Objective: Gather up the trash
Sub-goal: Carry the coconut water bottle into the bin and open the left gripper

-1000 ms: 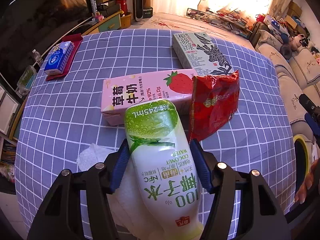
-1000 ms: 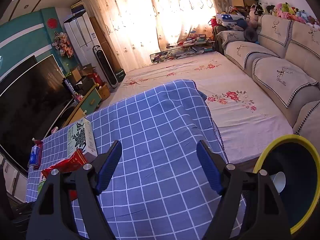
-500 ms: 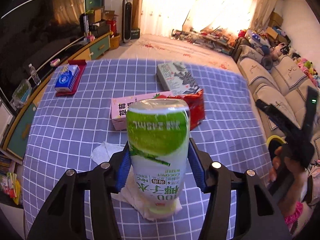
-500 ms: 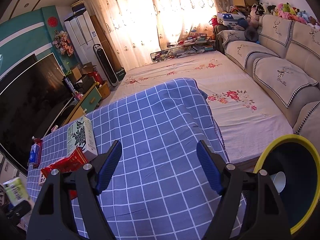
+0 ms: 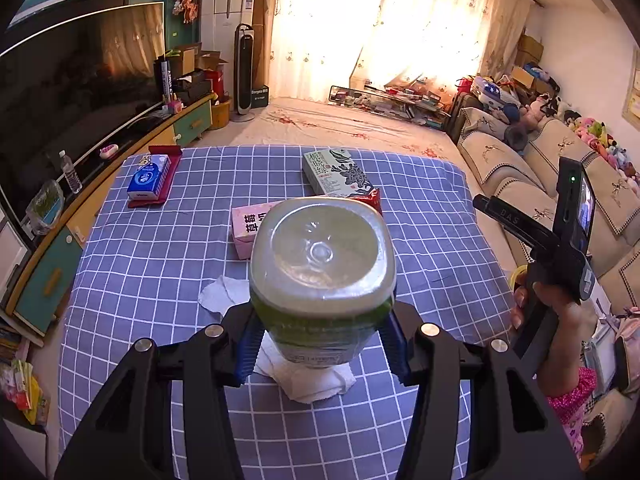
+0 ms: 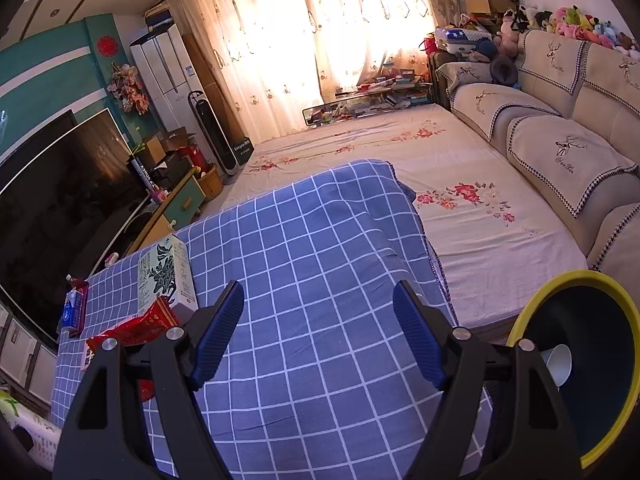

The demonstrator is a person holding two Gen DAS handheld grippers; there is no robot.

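Note:
My left gripper (image 5: 322,344) is shut on a green and white coconut water bottle (image 5: 320,256), held above the blue checked tablecloth (image 5: 160,280) with its base facing the camera. The bottle also shows at the lower left edge of the right wrist view (image 6: 24,420). On the cloth lie a pink strawberry milk carton (image 5: 248,228), a red snack bag (image 5: 370,198), a green and white box (image 5: 336,170) and crumpled white tissue (image 5: 224,296). My right gripper (image 6: 318,332) stands open and empty over the cloth's right part.
A dark bin with a yellow rim (image 6: 532,304) stands off the table's right edge, a white cup (image 6: 560,362) inside it. A blue tissue pack (image 5: 150,176) lies far left. A person's hand (image 5: 532,304) holds the right gripper. Sofa right, TV cabinet left.
The left gripper has risen with the bottle, lifting it off the cloth and tipping it until its base faces the camera. The right gripper has not moved.

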